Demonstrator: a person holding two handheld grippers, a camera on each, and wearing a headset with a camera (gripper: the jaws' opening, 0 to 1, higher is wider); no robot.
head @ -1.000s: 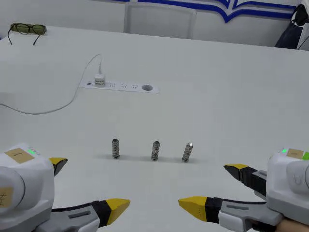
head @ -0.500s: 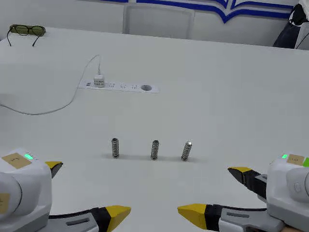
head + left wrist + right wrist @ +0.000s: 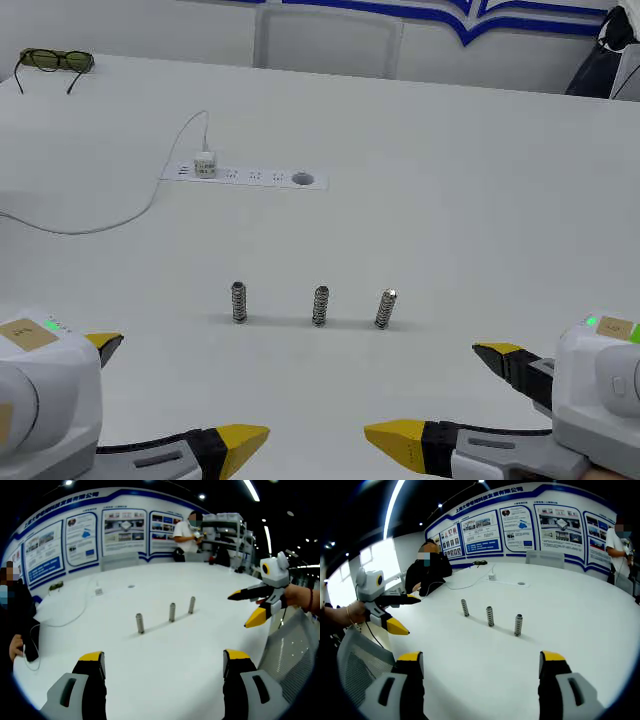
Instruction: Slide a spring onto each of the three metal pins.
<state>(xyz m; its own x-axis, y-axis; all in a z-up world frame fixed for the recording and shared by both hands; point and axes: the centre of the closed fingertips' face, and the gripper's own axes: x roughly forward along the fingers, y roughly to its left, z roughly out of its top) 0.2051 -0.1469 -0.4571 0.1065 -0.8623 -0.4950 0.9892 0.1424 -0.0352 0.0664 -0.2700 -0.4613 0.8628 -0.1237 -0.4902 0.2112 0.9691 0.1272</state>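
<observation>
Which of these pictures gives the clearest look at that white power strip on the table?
The head view: the power strip lies across the table there, with its sockets, plugged-in charger and cable all distinct. In the left gripper view and right gripper view it is small and distant, its details lost.

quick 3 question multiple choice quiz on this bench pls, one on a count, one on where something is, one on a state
1. How many pins stand in the row?
A. two
B. three
C. five

2. Where do the glasses lie?
A. among the pins
B. in a claw
C. at the far left of the table

3. How are the left claw and right claw set?
A. both open, empty
B. both shut
C. one open, one shut

Key: 1 B, three stand side by side. 2 C, they sit far from the pins, near the table's far left edge. 3 A, each gripper view shows wide-apart tips with nothing between.
</observation>
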